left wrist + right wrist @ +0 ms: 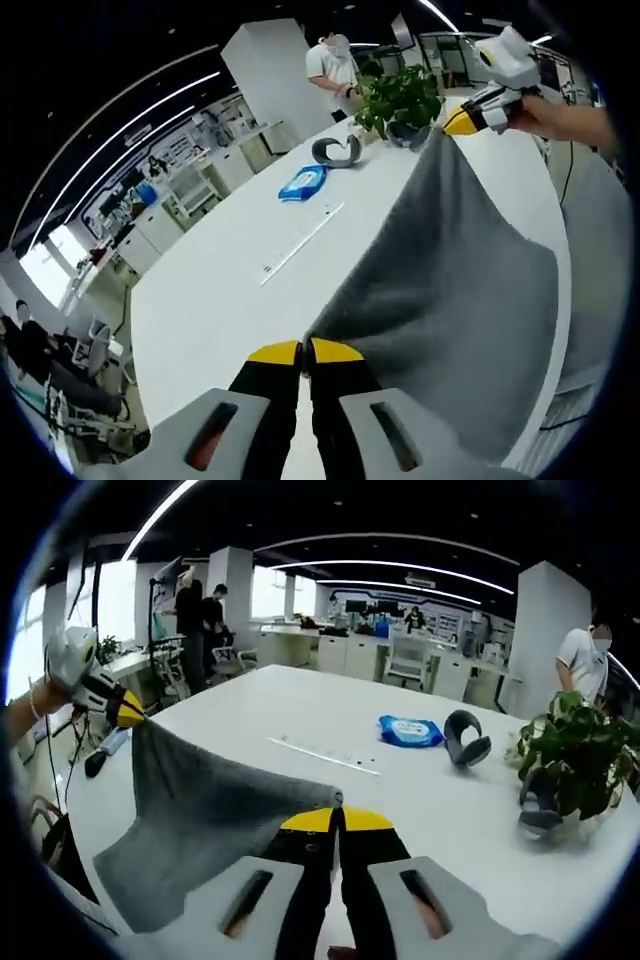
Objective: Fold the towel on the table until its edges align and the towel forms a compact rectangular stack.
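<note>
Left gripper view: left gripper point(305, 352) at the bottom, yellow tips pressed together on one corner of the gray towel point(450, 290). Right gripper point(468, 115) up at the top right, held by a hand point(560, 115), tips pinched on the far corner of the towel. Towel stretched between the two, lifted, hanging down over the white table point(220, 300). On the table, well apart from the towel: blue packet point(301, 183), gray headset point(337, 151), green plant point(400, 97), thin white strip point(300, 245). Person in white behind the plant. No words clear enough to read.

Right gripper view: right gripper point(337, 823) at the bottom, tips closed on a towel point(200, 815) corner. Left gripper point(118, 706) at the left, gripping the other corner. Blue packet point(410, 730), headset point(465, 738) and plant point(575, 755) on the white table point(300, 705). Big office room, long ceiling lights, people standing far off.
</note>
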Motion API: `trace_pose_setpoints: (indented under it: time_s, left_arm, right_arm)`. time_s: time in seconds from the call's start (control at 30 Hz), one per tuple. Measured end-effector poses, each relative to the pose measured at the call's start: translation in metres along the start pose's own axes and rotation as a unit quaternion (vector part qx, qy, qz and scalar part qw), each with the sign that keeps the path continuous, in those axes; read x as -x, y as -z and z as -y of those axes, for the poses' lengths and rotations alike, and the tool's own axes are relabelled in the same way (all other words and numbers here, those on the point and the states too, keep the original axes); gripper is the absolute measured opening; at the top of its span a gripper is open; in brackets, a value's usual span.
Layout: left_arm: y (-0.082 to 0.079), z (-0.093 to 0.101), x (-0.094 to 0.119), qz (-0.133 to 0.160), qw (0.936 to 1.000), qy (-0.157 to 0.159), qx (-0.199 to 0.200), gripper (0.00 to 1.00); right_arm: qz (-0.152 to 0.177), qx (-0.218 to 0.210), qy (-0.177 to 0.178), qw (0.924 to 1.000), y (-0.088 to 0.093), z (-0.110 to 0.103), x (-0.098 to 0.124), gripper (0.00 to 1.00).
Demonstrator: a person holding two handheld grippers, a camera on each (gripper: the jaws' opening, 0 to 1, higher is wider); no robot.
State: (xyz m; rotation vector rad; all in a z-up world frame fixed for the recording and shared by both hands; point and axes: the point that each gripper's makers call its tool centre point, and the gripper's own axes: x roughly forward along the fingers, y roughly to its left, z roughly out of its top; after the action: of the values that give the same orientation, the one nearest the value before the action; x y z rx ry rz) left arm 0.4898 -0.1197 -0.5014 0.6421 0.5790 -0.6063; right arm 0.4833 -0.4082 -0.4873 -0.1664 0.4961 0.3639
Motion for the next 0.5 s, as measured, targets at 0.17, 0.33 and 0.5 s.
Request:
trace_pose_setpoints:
  time_s: [0.17,0.33,0.5]
  left_arm:
    - [0.017,0.008,-0.034,-0.031,0.9993,0.019,0.004,0.03]
    - [0.026,0.009,-0.062,-0.049,0.9985,0.017,-0.015,0.03]
    - [0.034,0.012,-0.085,-0.062,0.9977,0.025,0.015,0.03]
  right_arm:
    - [-0.030,-0.009,-0.008,0.9995,0.019,0.000,-0.031,0.00]
    - [-0.063,-0.028,-0.005,0.9976,0.043,0.006,-0.058,0.00]
    - [-0.086,-0.022,0.005,0.9960,0.060,0.010,-0.076,0.00]
